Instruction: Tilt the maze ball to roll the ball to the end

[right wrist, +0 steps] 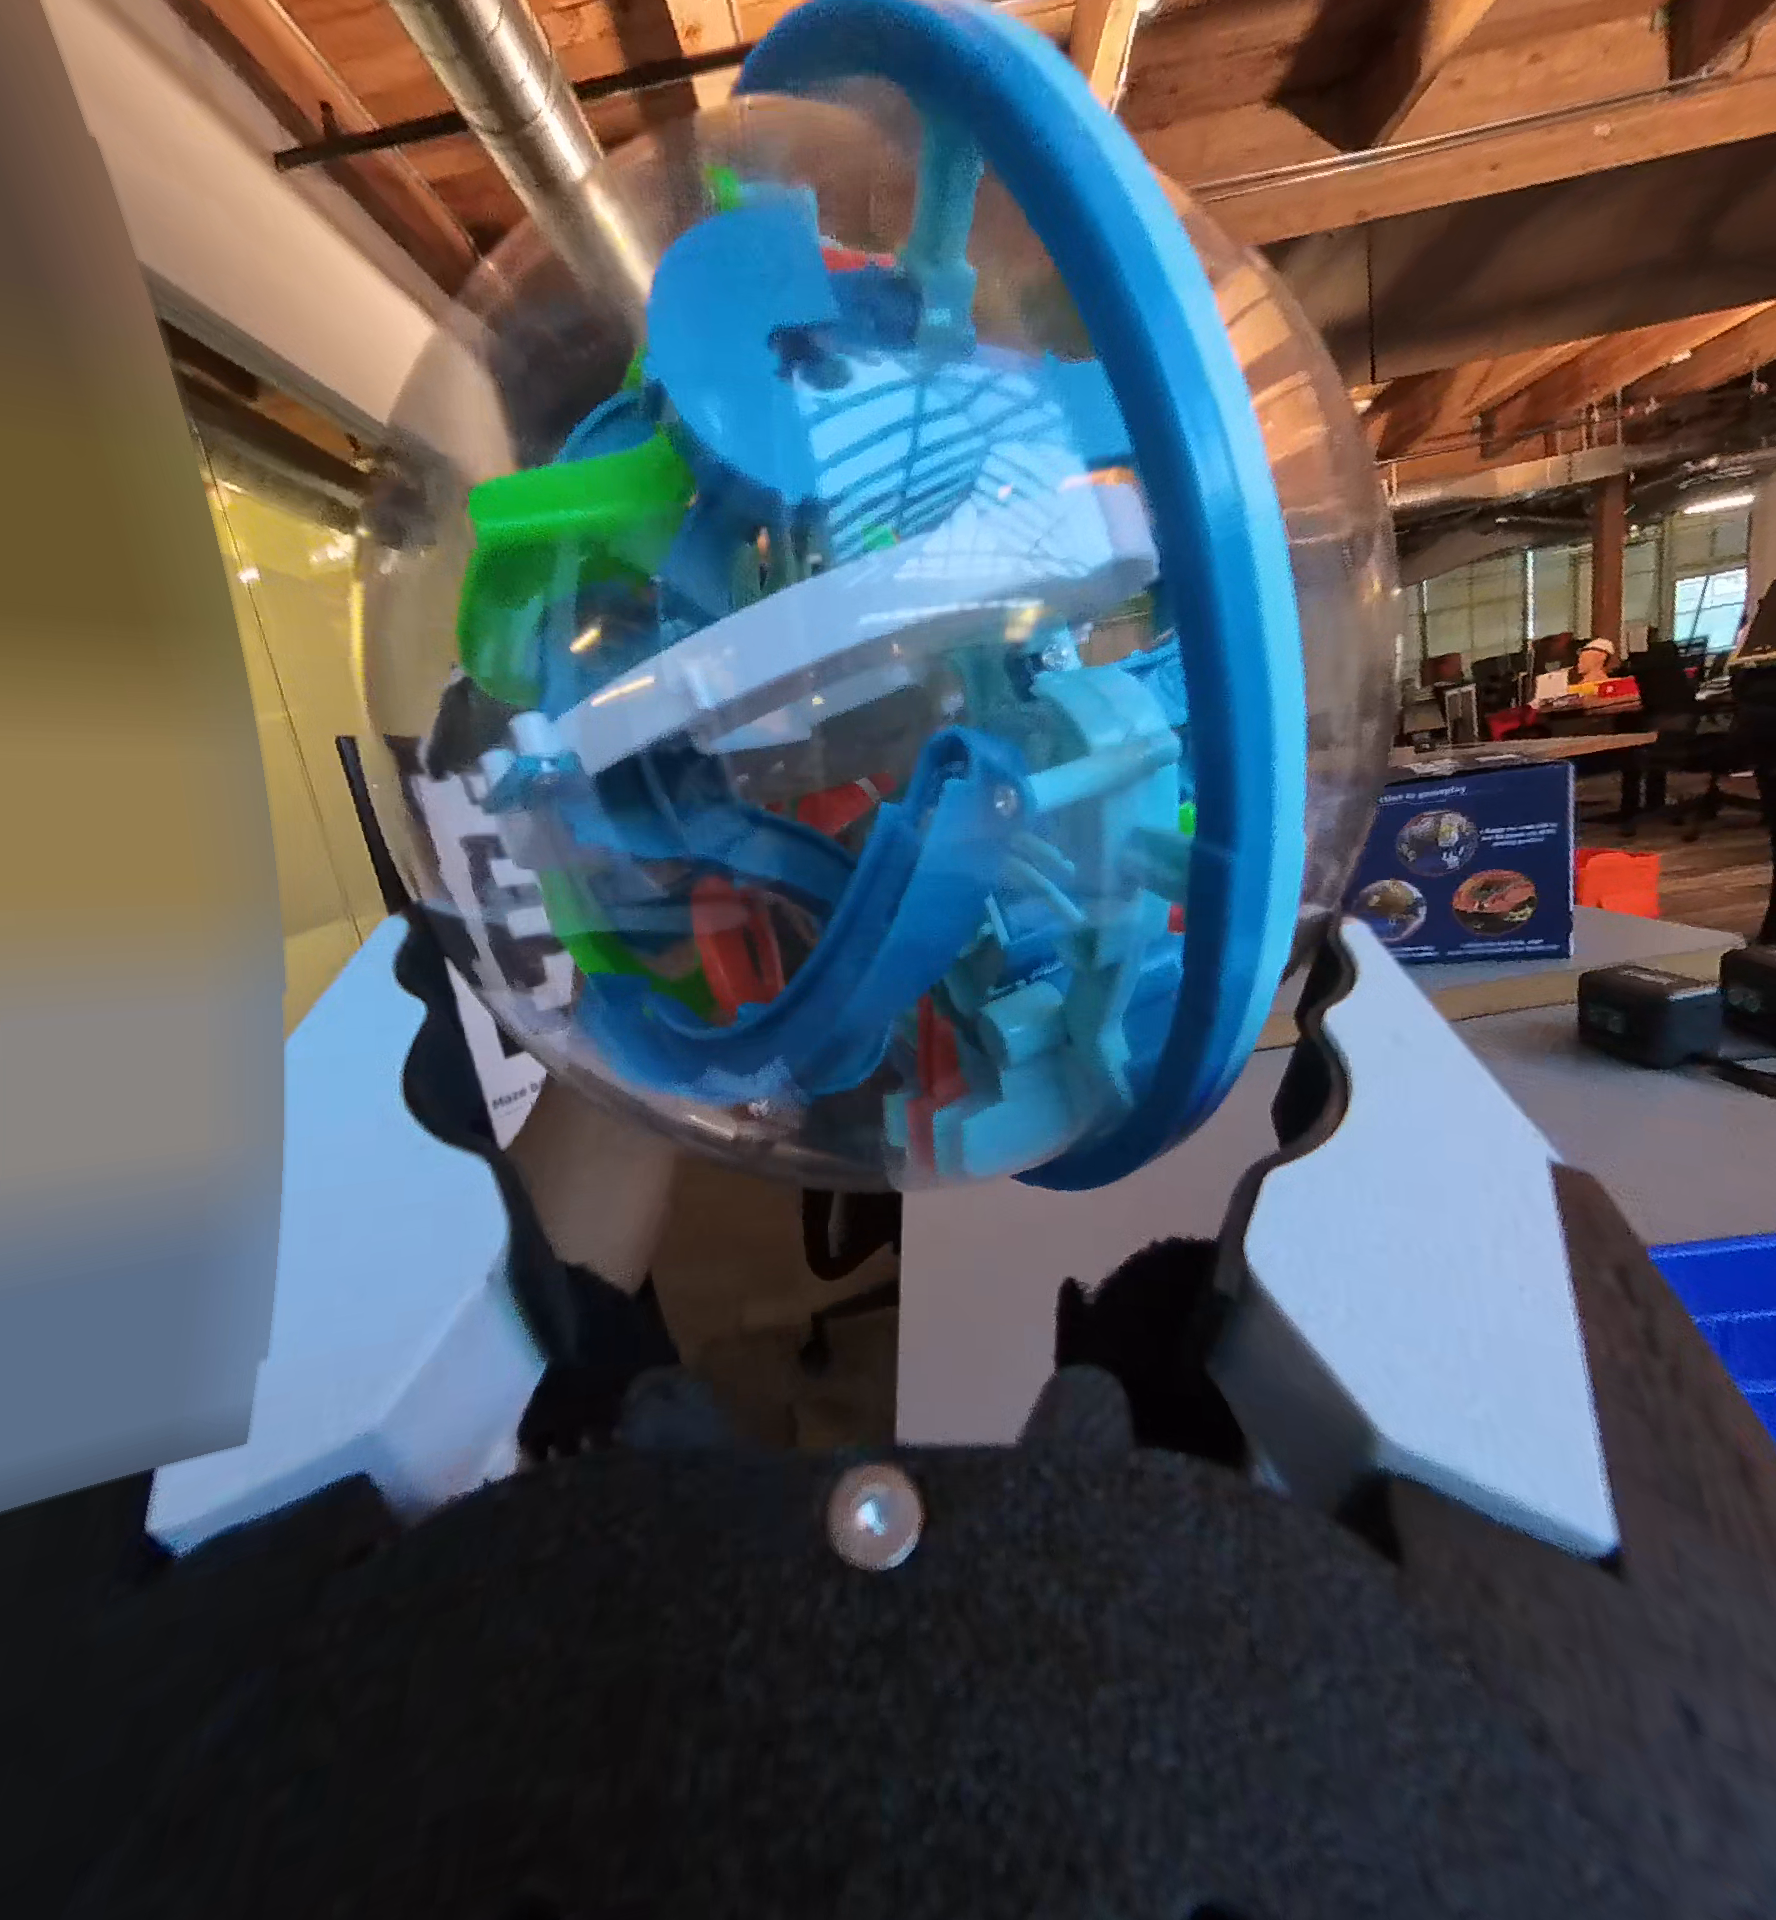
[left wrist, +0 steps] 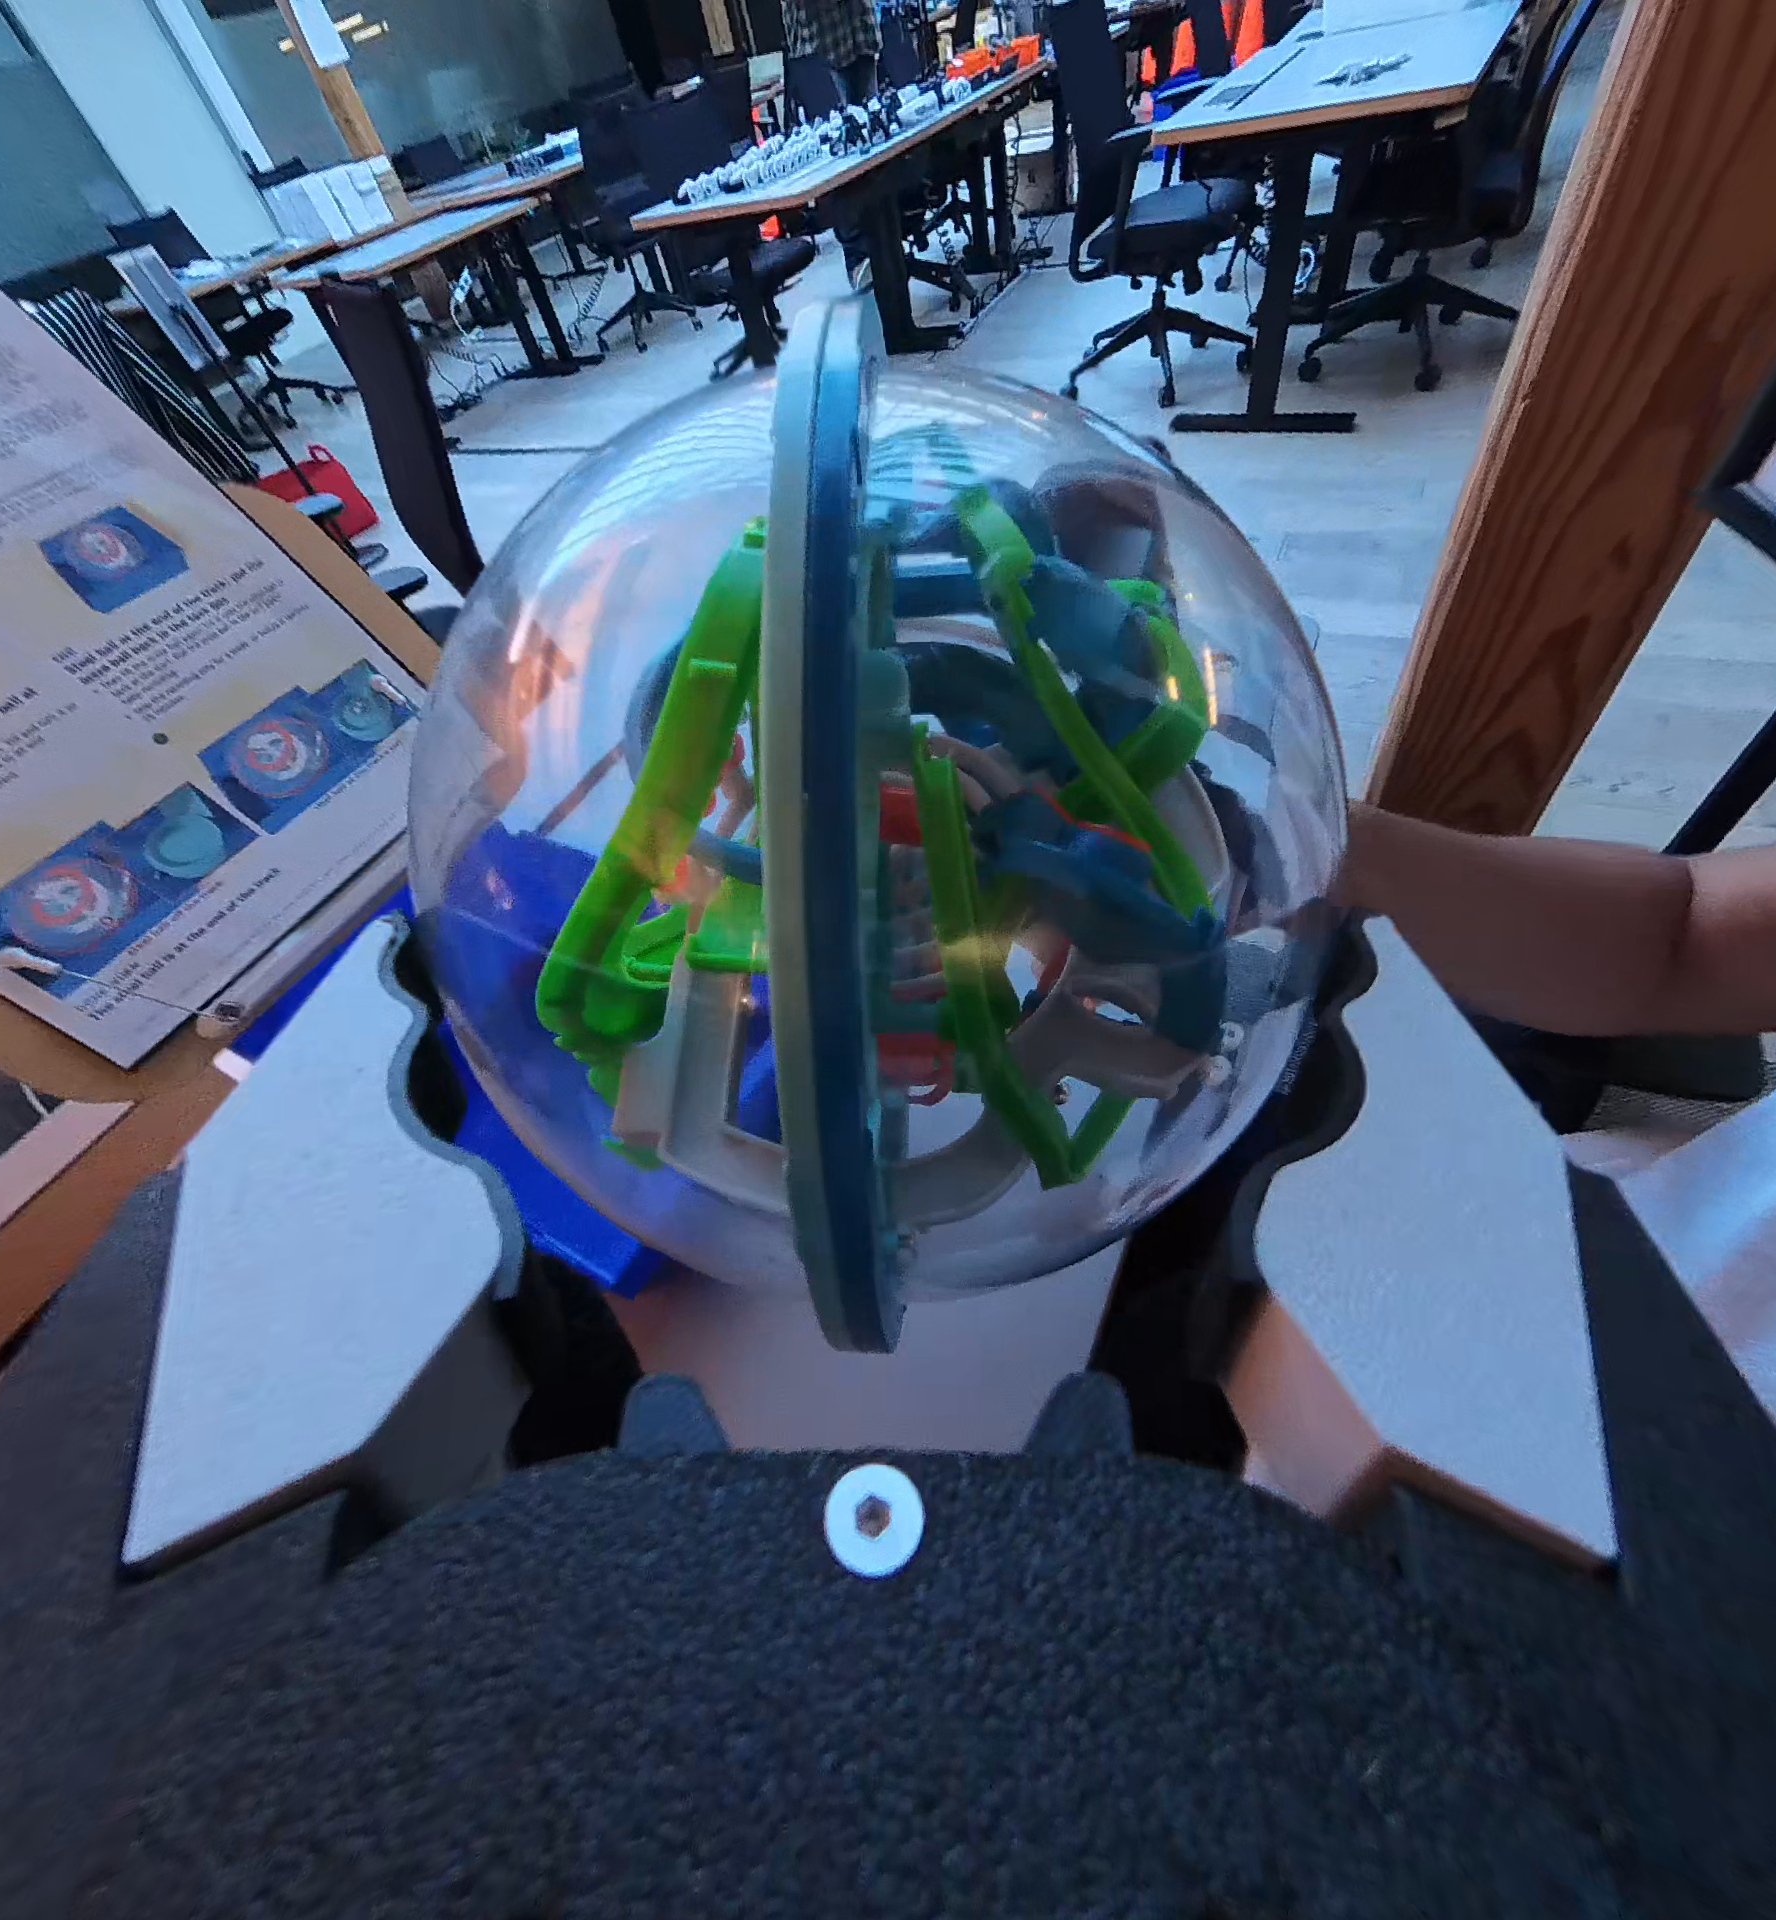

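Observation:
The maze ball point(left wrist: 655, 727) is a clear sphere with green, blue, grey and red tracks inside and a blue ring around its middle. In the left wrist view the ring stands almost upright, edge-on to me. My left gripper point(left wrist: 873, 987) is shut on the ball, one finger on each side, holding it in the air. In the right wrist view the maze ball point(right wrist: 759, 675) is seen from below against the ceiling, its ring steeply tilted. My right gripper point(right wrist: 868, 987) is also shut on it. I cannot pick out the small ball for certain.
A blue bin point(left wrist: 551, 1195) lies under the ball and shows at the right point(right wrist: 1757, 1340). An instruction sheet point(left wrist: 136, 727) leans at the left; a wooden post point(left wrist: 1642, 416) and a person's arm point(left wrist: 1590, 914) are at the right. A blue box point(right wrist: 1466, 862) and two black chargers point(right wrist: 1715, 997) sit on the table.

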Tool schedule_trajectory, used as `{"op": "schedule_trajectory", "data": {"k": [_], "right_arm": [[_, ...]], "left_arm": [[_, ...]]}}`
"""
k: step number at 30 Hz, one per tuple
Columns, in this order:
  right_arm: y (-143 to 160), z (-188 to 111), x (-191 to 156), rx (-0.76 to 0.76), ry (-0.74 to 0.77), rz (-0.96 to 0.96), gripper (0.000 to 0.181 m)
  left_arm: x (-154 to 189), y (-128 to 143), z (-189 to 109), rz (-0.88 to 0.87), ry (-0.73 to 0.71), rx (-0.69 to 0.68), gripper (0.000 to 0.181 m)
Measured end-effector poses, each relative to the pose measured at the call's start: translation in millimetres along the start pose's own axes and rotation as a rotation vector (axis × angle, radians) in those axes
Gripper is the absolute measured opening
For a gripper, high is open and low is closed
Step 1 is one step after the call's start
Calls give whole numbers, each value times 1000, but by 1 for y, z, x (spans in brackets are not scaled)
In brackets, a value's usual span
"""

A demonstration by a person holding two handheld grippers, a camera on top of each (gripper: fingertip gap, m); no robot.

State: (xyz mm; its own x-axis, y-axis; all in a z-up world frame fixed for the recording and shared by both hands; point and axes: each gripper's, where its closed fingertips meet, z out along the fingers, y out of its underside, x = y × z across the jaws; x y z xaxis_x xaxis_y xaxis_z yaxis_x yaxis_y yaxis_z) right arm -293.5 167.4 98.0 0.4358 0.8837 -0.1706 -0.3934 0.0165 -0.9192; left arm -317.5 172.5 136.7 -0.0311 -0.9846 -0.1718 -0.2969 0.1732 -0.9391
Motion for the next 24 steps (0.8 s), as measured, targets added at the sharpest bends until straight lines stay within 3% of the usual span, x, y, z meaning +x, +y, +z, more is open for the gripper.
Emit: {"op": "schedule_trajectory", "data": {"k": [17,20,24], "right_arm": [[5,-6,16,1,51,129,154],[4,-7,15,-8,59,50,154],[-6,-7,4,-22,79,-203,155]], "left_arm": [[-14,9,15,-121,42,-66,158],[-12,6,14,-44,54,-27,158],[1,0,6,153,64,63,159]]}}
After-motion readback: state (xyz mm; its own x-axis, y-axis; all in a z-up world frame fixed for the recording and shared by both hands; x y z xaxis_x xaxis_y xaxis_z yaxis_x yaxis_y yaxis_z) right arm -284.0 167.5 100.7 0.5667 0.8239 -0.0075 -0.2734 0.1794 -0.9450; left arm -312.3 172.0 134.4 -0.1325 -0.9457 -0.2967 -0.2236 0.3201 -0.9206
